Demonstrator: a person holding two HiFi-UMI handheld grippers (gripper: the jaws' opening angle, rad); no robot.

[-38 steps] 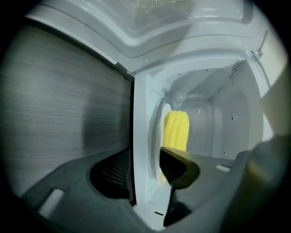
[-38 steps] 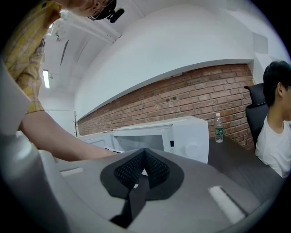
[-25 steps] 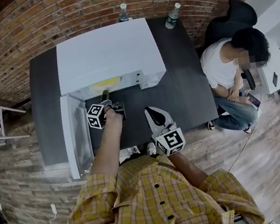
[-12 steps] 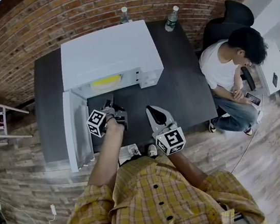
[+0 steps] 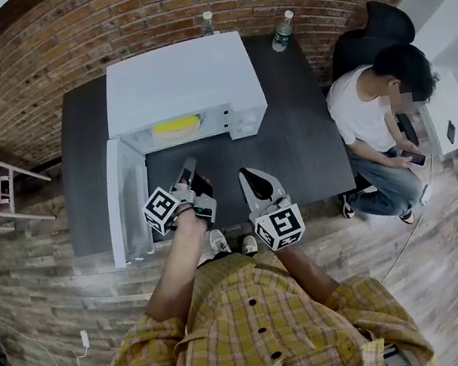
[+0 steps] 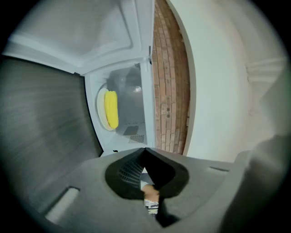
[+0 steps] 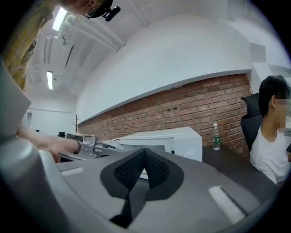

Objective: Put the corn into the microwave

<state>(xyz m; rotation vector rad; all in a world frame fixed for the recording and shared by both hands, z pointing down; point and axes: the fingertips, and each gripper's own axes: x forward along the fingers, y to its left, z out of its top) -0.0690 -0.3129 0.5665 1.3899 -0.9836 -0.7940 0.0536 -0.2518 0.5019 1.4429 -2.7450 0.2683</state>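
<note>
- Corn point(image 5: 175, 125): lies on the round plate point(image 6: 100, 111) inside the microwave point(image 5: 180, 75), at 12 o'clock from both grippers; placement appears complete.
- Door point(image 5: 126, 201): stands open at 9 o'clock of the cavity.
- Left gripper point(image 5: 187, 175): jaws together, nothing between them, just at 3 o'clock of the door.
- Right gripper point(image 5: 250, 177): jaws together, empty, over the dark table point(image 5: 299, 143).
- Hazard: if the door is to be closed, shut jaws could skid off its smooth panel. A hard slam could jolt the oven and roll the corn off its plate.
</note>
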